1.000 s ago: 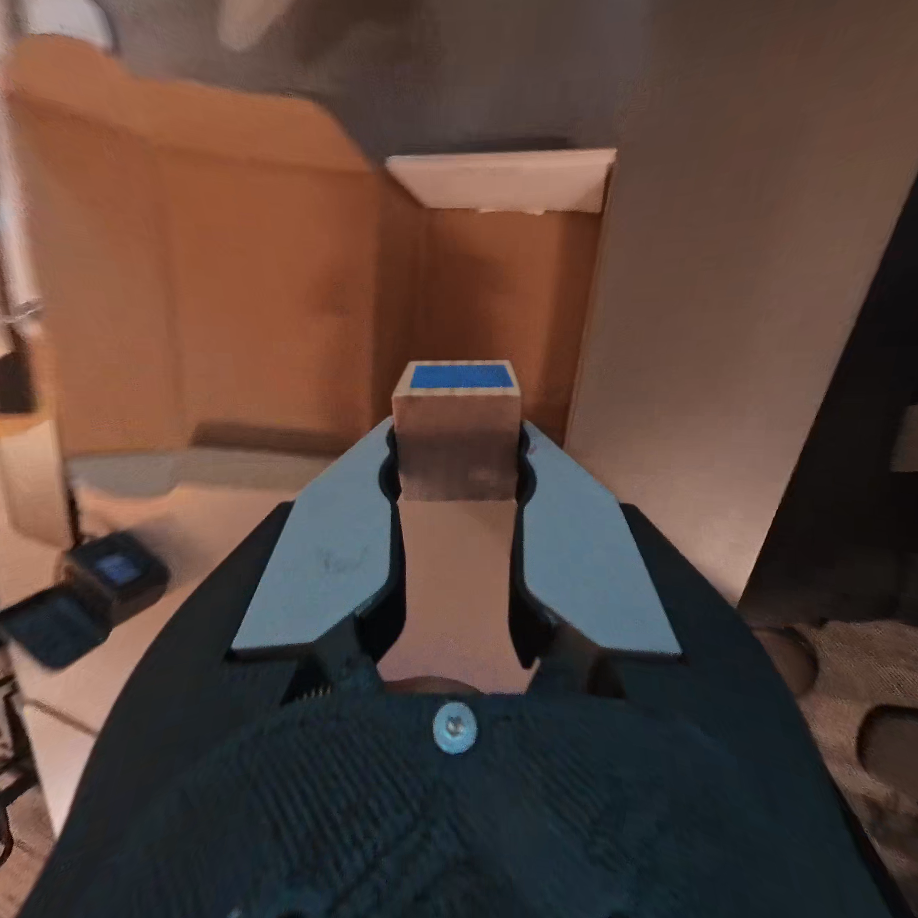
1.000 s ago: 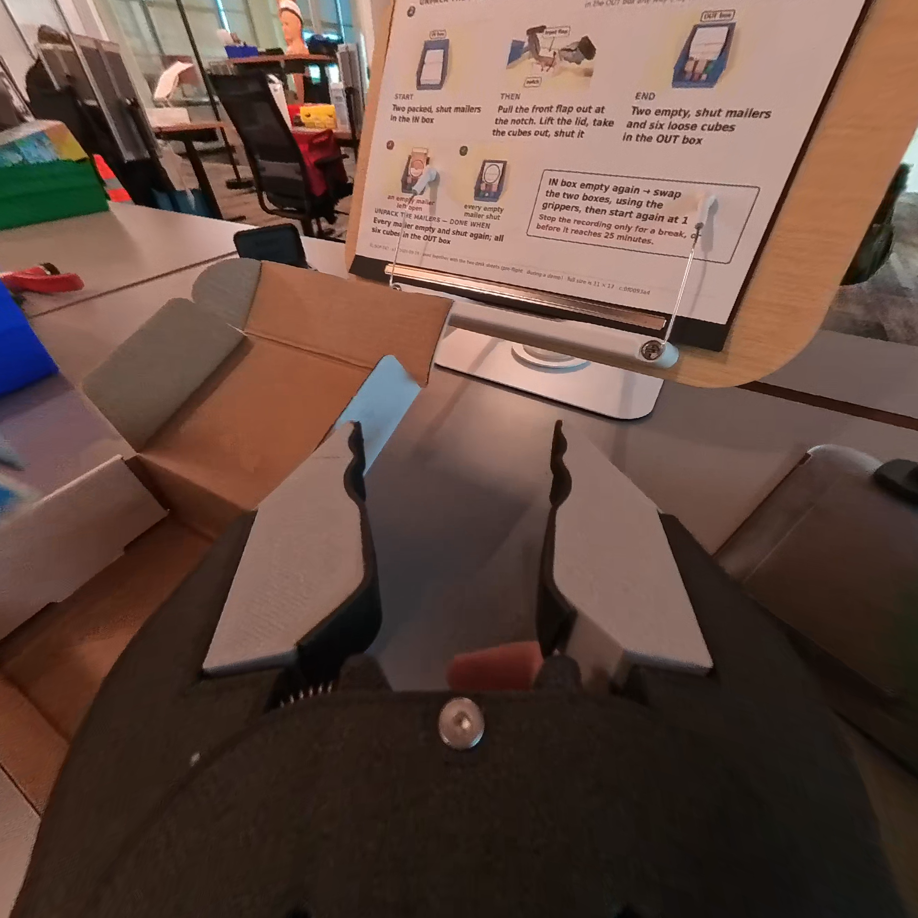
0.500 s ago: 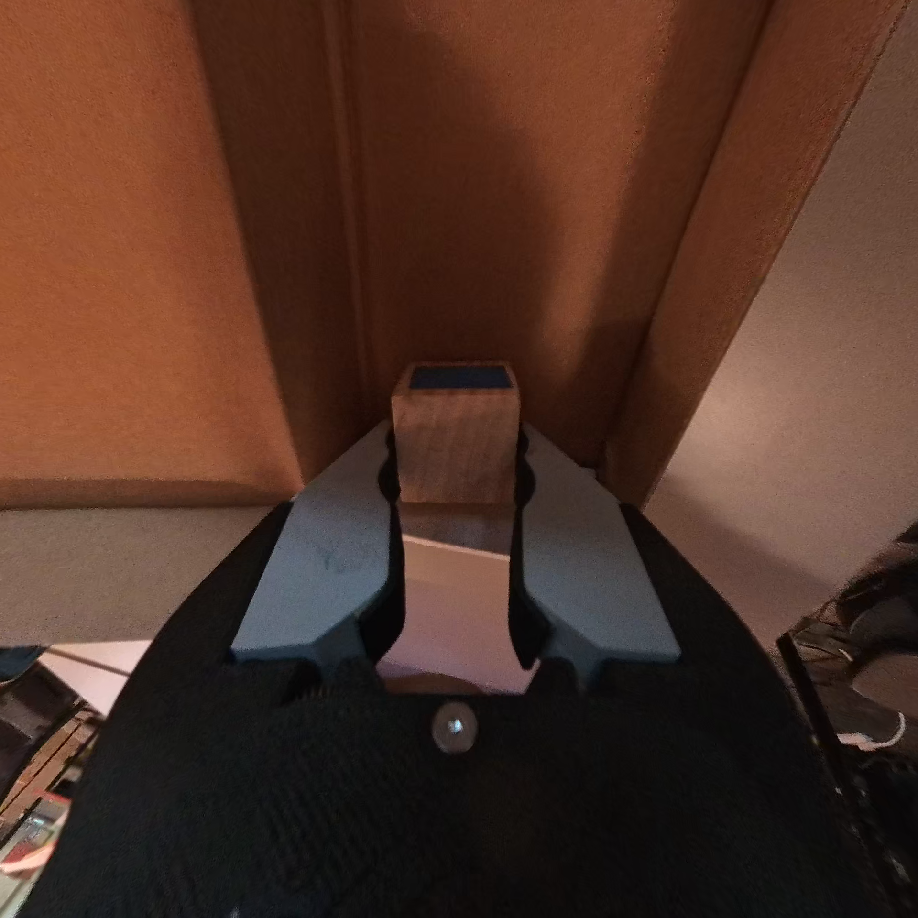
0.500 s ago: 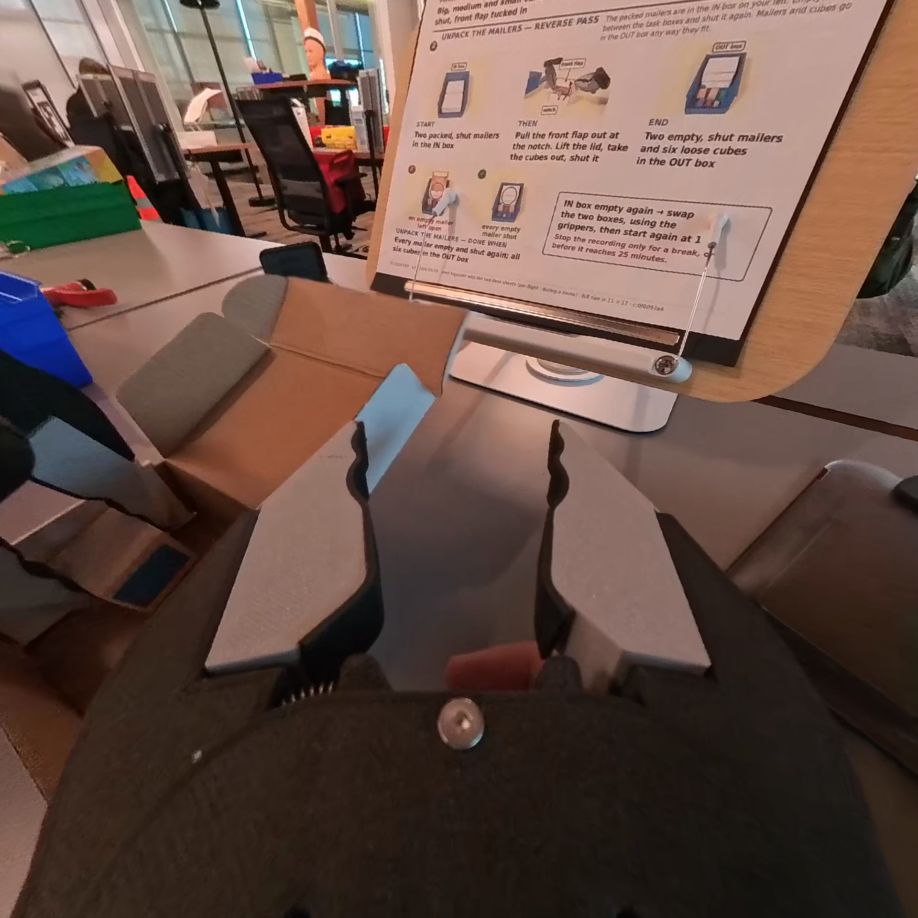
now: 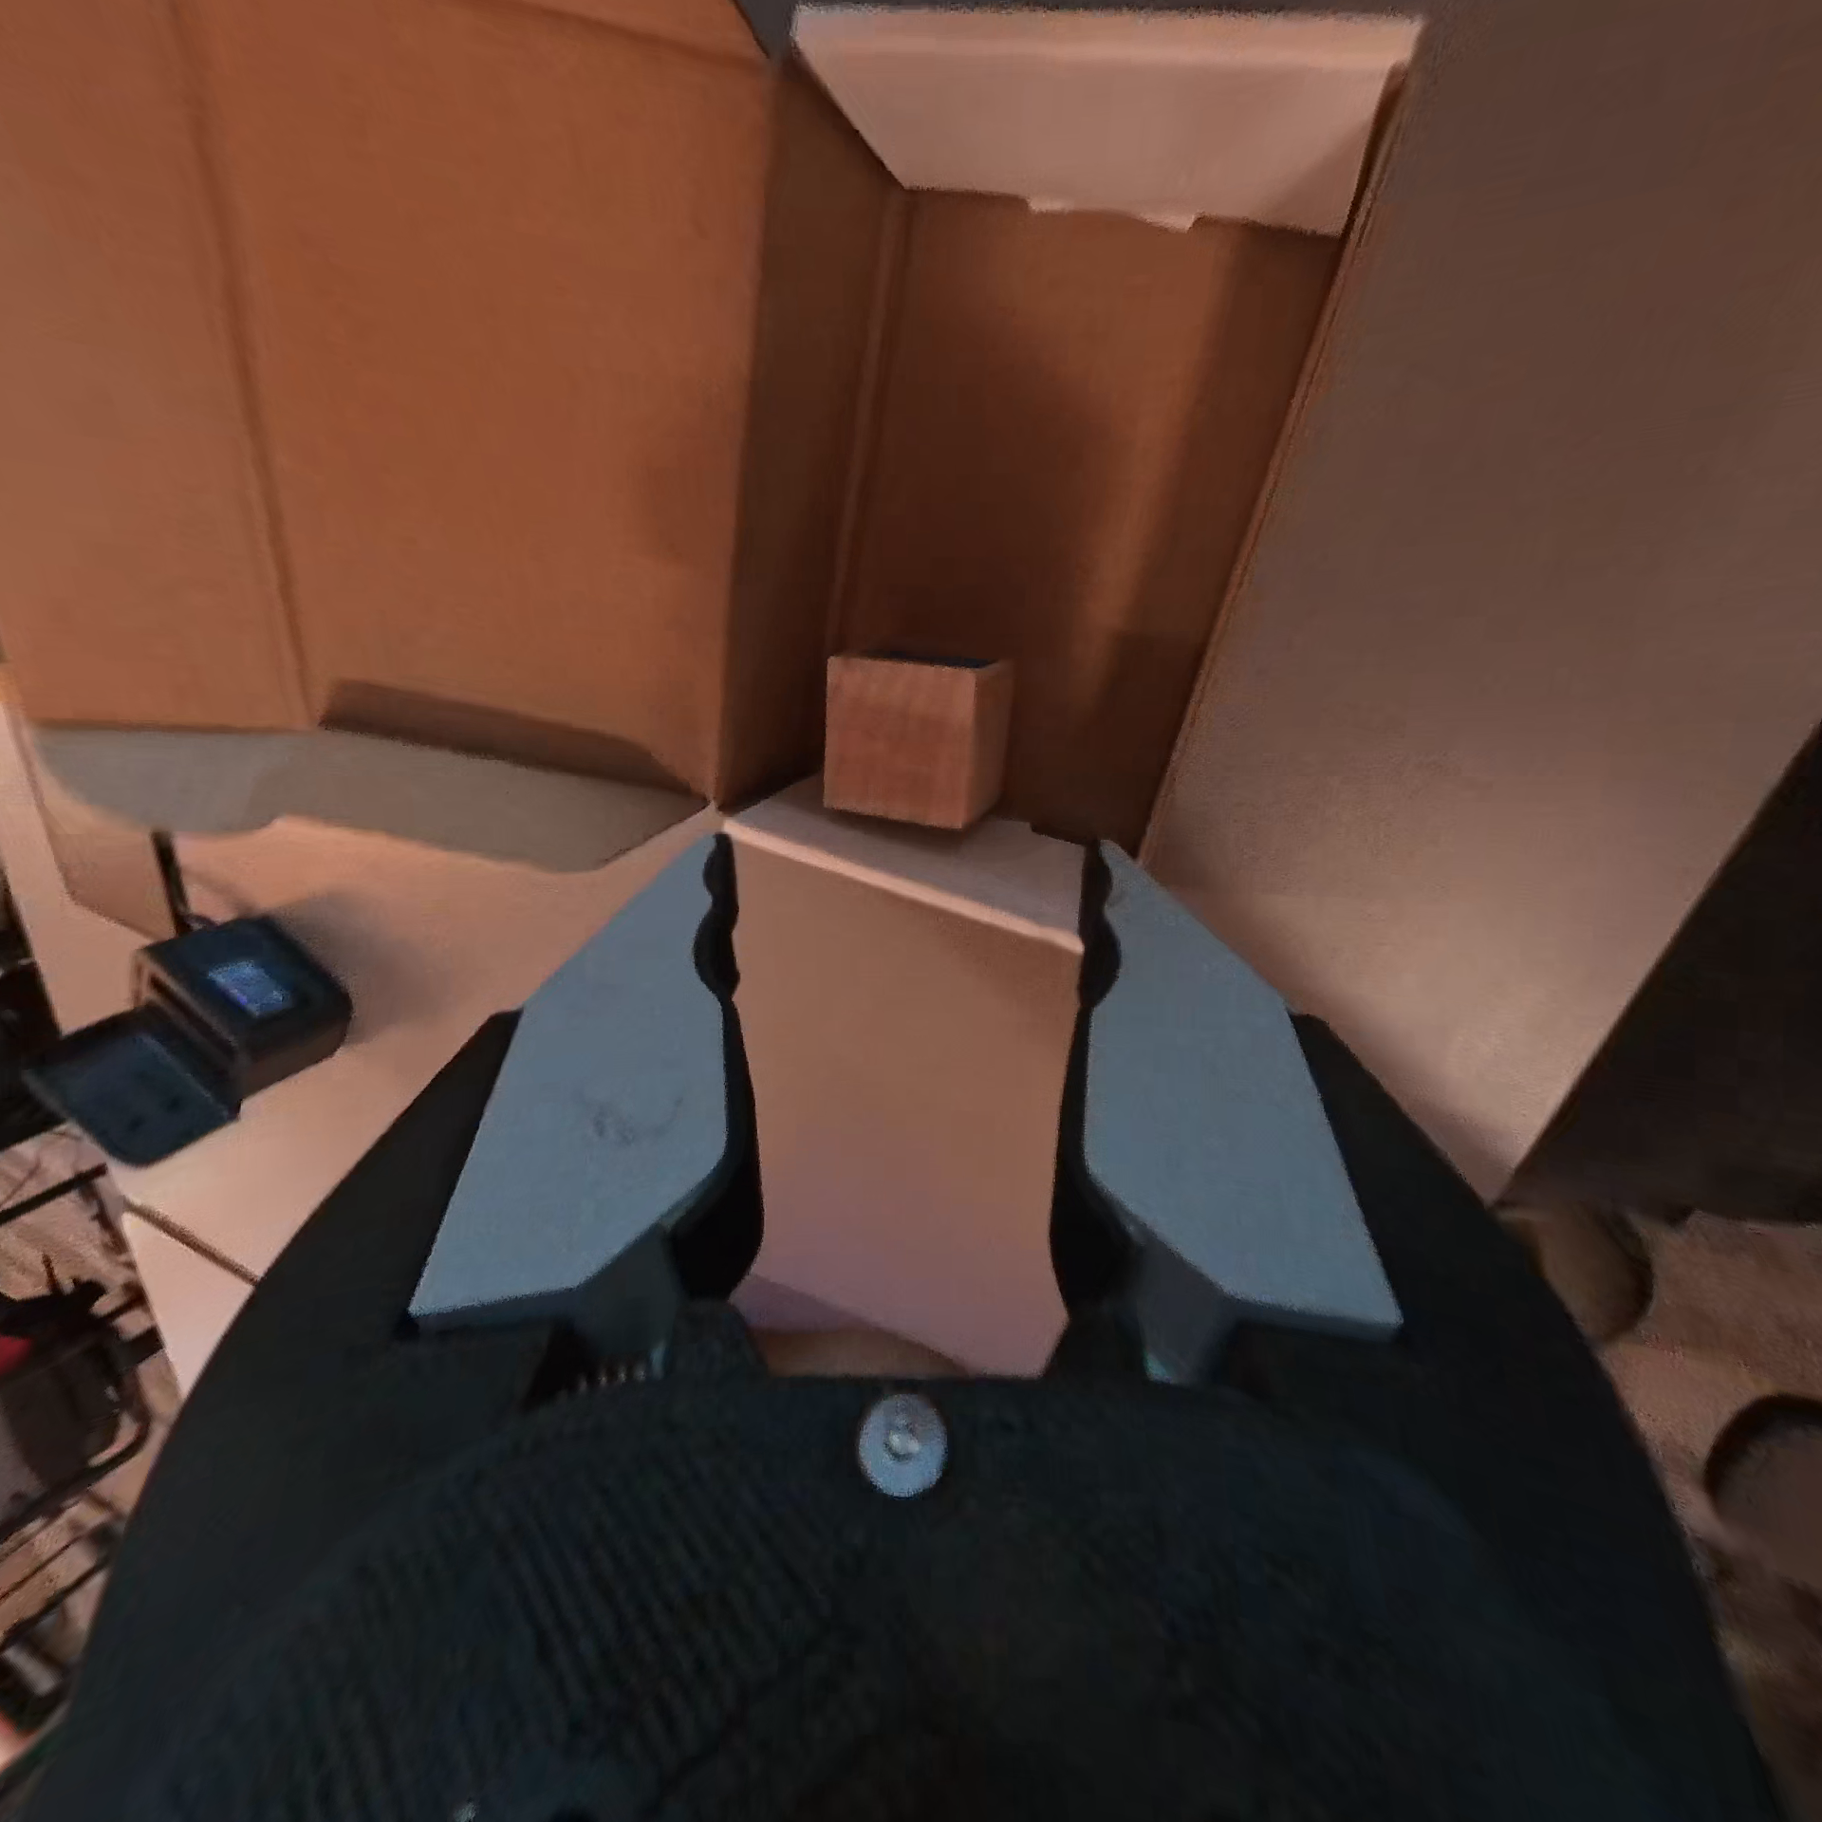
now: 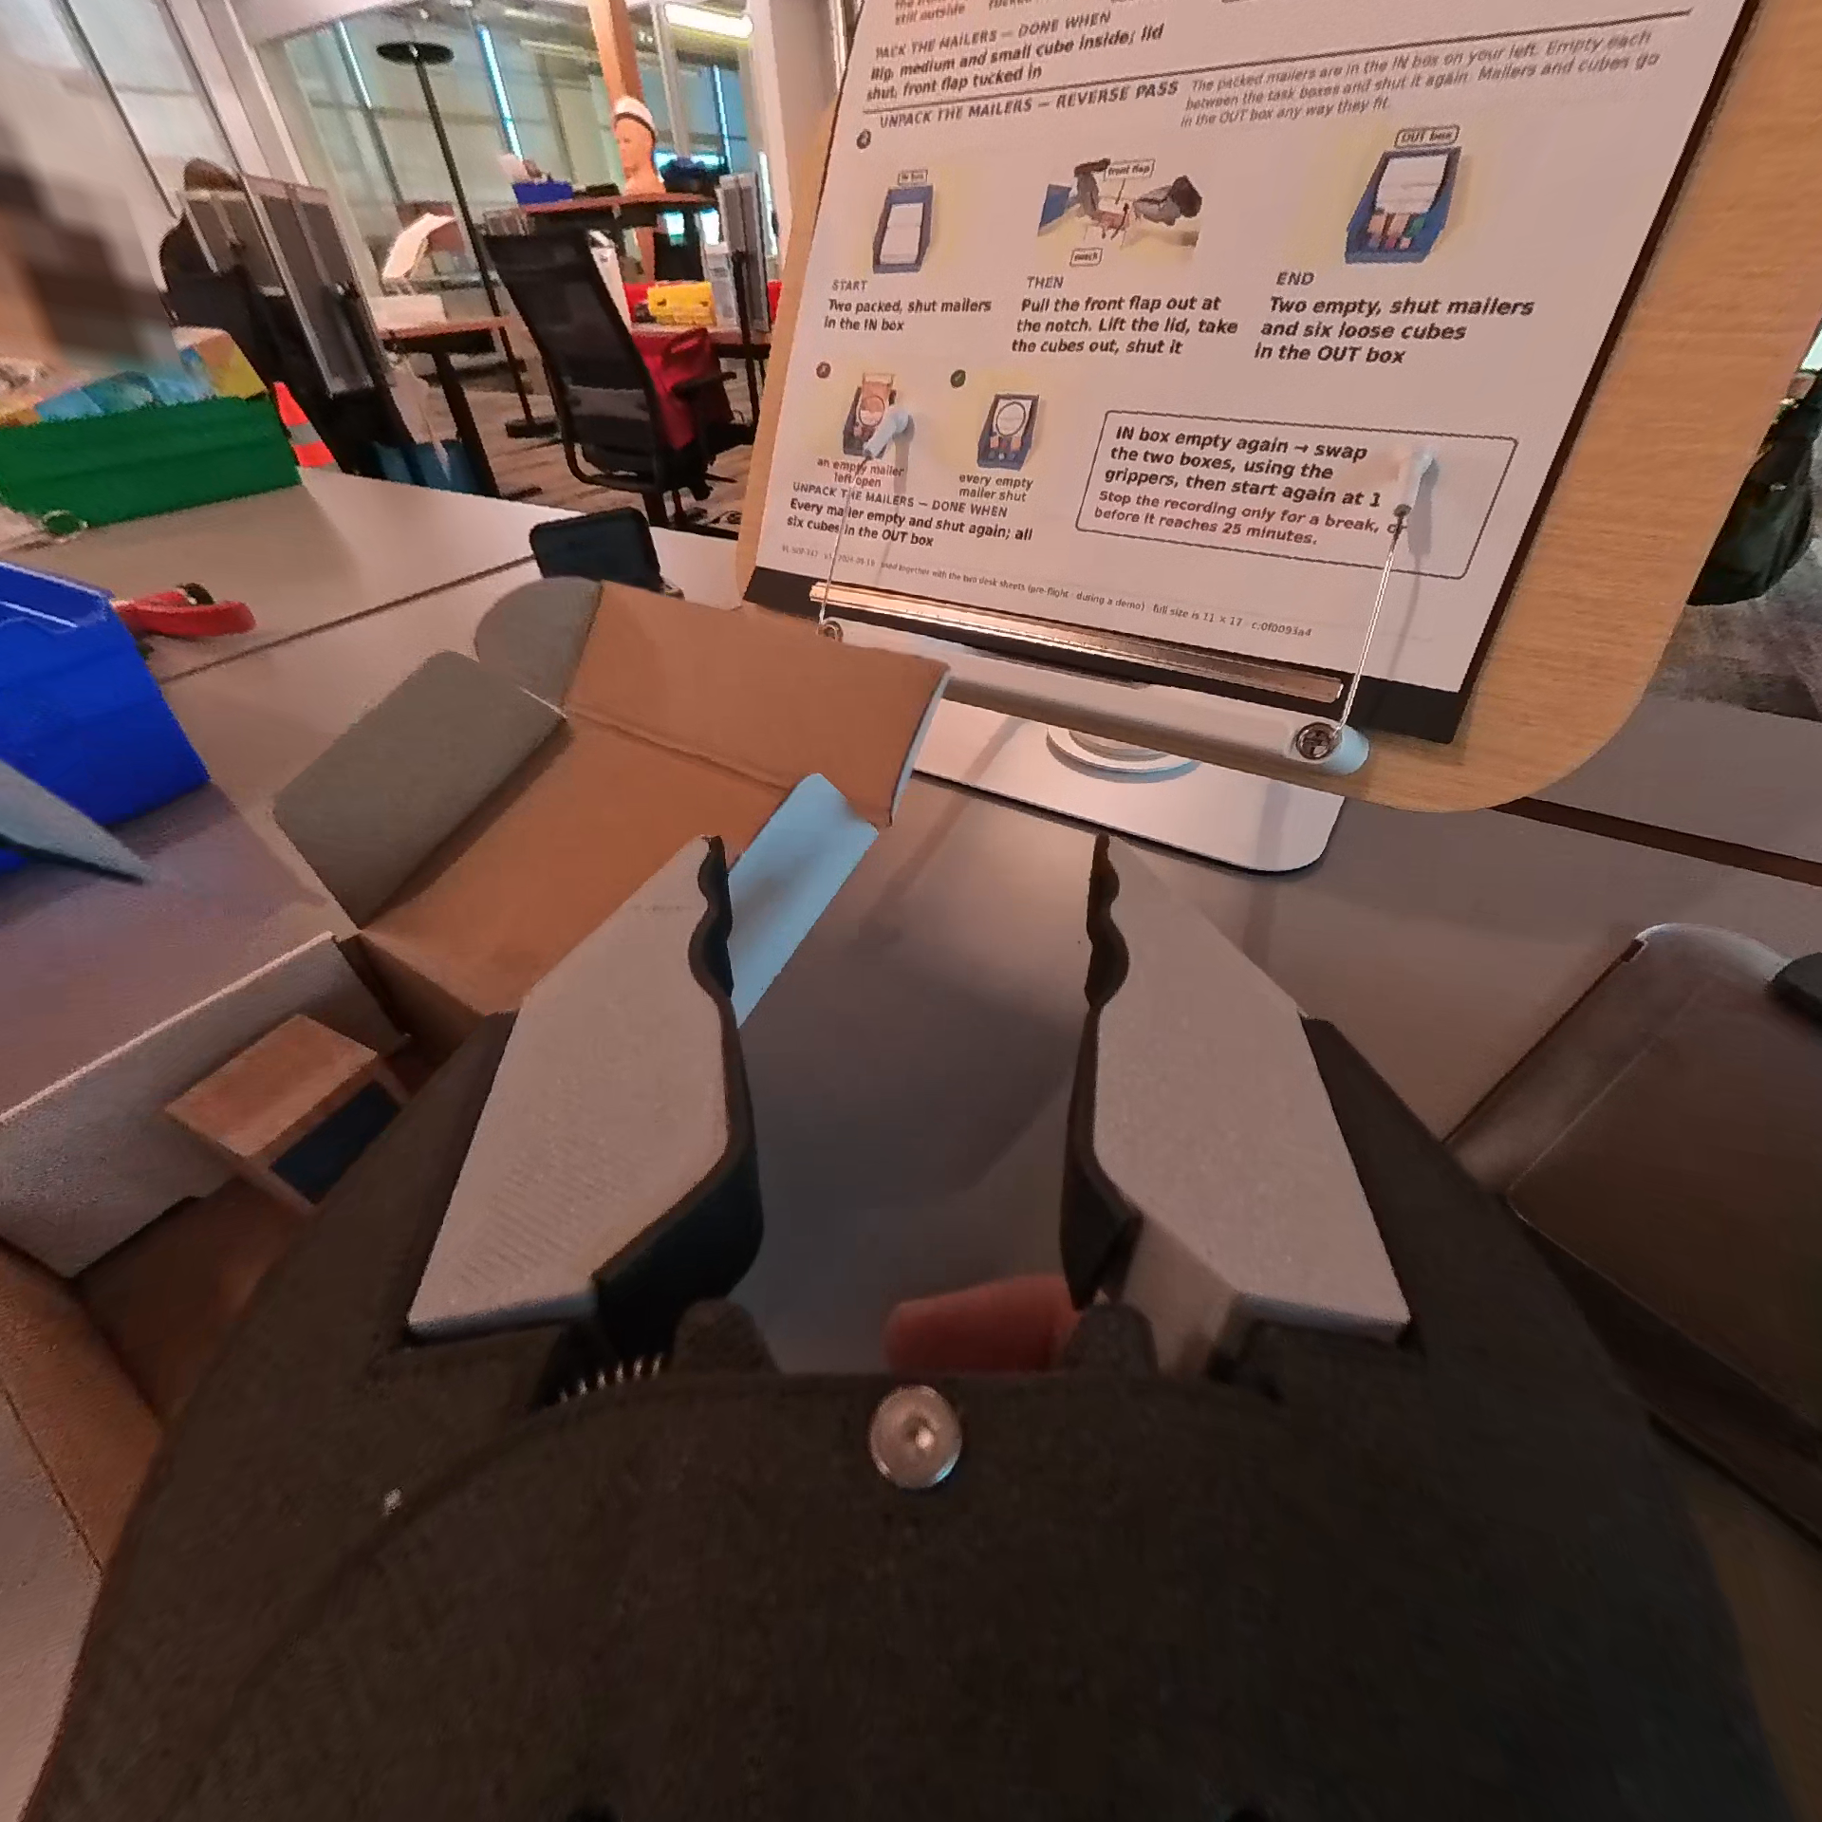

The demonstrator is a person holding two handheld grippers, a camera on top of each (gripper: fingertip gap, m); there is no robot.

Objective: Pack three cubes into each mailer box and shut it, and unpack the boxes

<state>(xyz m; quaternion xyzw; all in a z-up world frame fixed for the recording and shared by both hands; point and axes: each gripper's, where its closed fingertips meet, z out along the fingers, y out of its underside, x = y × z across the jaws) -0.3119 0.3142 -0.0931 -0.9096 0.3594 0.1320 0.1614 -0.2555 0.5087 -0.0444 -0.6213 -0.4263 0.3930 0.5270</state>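
In the left wrist view my left gripper [image 5: 902, 887] is open and holds nothing. A wooden cube [image 5: 917, 739] with a blue top face rests inside the open cardboard mailer box [image 5: 493, 394], in its near corner, just beyond my fingertips and clear of both pads. The box's near white wall [image 5: 887, 1035] lies between the fingers. In the right wrist view my right gripper [image 6: 907, 887] is open and empty above the dark table, to the right of the mailer's raised lid [image 6: 631, 789]. The cube [image 6: 286, 1094] shows in the box at the left. One left finger [image 6: 59, 838] shows at the left edge.
An instruction board on a stand [image 6: 1282, 345] stands behind the mailer. A blue bin [image 6: 69, 710] sits at the far left, a dark phone [image 6: 596, 547] behind the lid. A small black device [image 5: 237, 996] lies on the table left of the box. The wooden cube [image 5: 917, 739] is closer to my left gripper, around 5 cm from its tips; the right tips are 15 cm off. Seen from the right wrist view [image 6: 253, 1099] as well.
My left gripper carried the cube down into the mailer, opened, let it go and drew back. The cube now rests in the box. My right gripper stayed open and barely moved.
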